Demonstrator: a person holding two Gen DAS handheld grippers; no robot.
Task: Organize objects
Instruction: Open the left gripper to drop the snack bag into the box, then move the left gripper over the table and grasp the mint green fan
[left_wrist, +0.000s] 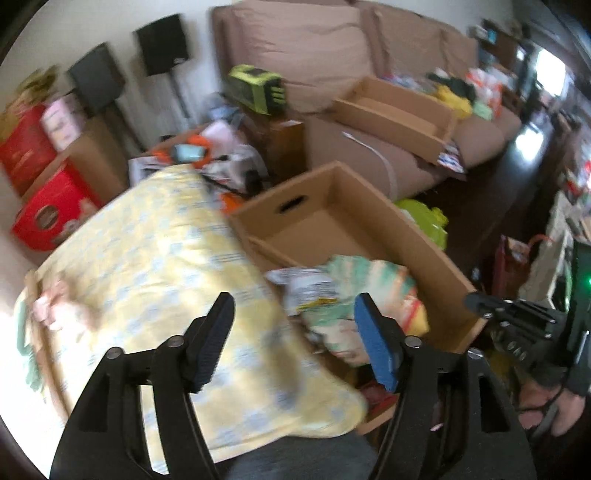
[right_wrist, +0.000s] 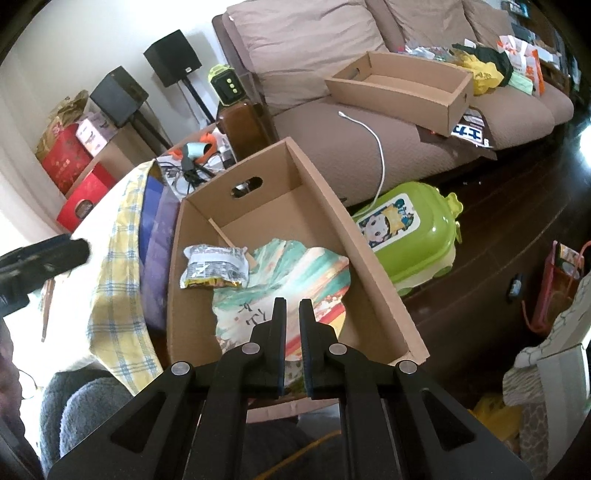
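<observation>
Both snack bags sit in the box (right_wrist: 373, 266) right ahead of the right tongs (right_wrist: 292, 314), which are nearly pressed together with nothing pinched. The big colourful bag (right_wrist: 291, 284) looks light, crinkly and slippery, so I'd grab a flat edge or corner, not the puffy middle. Its long axis runs from the tongs away up the box. The silver bag (right_wrist: 214, 267) lies crosswise beyond it. Left tongs (left_wrist: 291, 332) are spread wide, empty.
</observation>
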